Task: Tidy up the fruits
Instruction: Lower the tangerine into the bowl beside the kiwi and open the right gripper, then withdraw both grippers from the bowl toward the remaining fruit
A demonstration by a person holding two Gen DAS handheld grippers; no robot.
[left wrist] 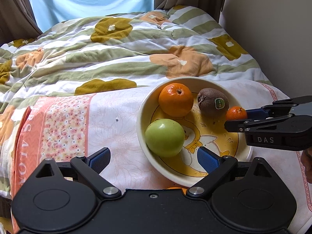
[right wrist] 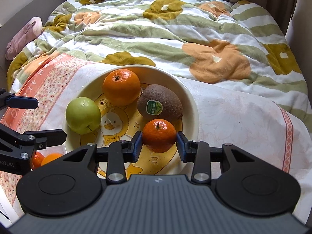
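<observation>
Nearest the left wrist camera, your left claw (left wrist: 154, 159) stands wide apart, its blue pads (left wrist: 100, 159) bare, with nothing between them. One pad sits over the pink floral cloth (left wrist: 64, 128), the other over the near rim of the bowl (left wrist: 143, 105).

The bowl is cream with a yellow duck picture inside, and it rests on that cloth, which lies on the bed over a striped flower quilt (left wrist: 117, 44).

Inside the bowl, as the right wrist camera sees it, the green apple (right wrist: 83, 115) lies at nine o'clock against the wall. The large orange (right wrist: 121, 86) lies at twelve o'clock. The kiwi (right wrist: 159, 103), with a green sticker on it, lies at two o'clock, just beside the large orange.

Your right claw (right wrist: 159, 143) is closed on the small mandarin (right wrist: 159, 135) at about five o'clock in the bowl. A blue pad presses each side of it, stem up. The mandarin sits just below the kiwi. You cannot tell whether it rests on the bowl floor or hangs just above it.

Outside the bowl, at about seven o'clock from it, two more small orange fruits (right wrist: 43, 159) lie on the cloth, partly hidden behind the left claw.

A pink plush toy (right wrist: 25, 37) lies at the quilt's far left edge, at ten o'clock.
</observation>
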